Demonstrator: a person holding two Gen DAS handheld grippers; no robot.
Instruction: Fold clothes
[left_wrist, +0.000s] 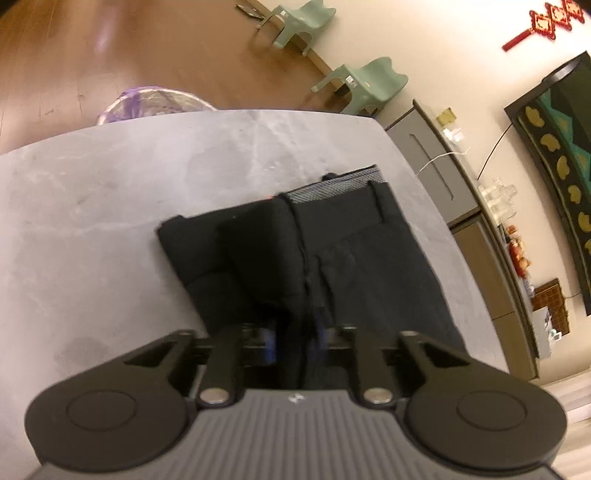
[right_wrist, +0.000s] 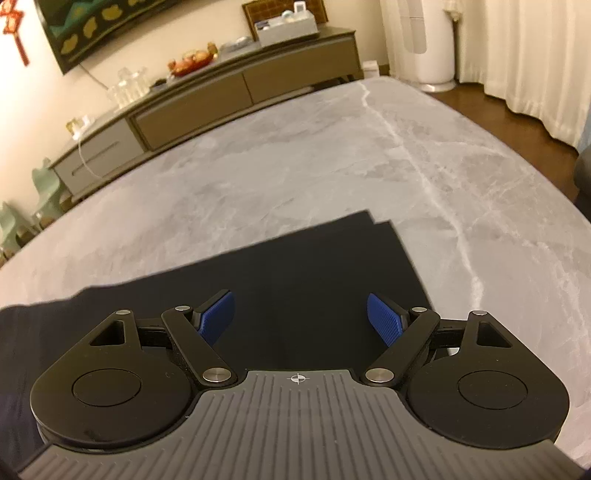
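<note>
Trousers (left_wrist: 332, 251), black, lie on the grey table (left_wrist: 110, 192), already doubled leg over leg, waistband at the far end. Our left gripper (left_wrist: 295, 332) has its fingers drawn close around a ridge of the cloth, though we cannot tell if they pinch it. Our right gripper (right_wrist: 301, 317) hovers wide apart and empty over the leg ends, so the crosswise folds are left.

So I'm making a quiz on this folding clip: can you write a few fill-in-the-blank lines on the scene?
1. The black trousers lie on a grey ____ table.
2. The right gripper has its blue pads standing ____, with nothing pressed between them.
3. The left gripper pinches the trousers' ____ fabric.
4. The chairs by the wall are pale ____.

Missing words: marble; open; black; green
</note>
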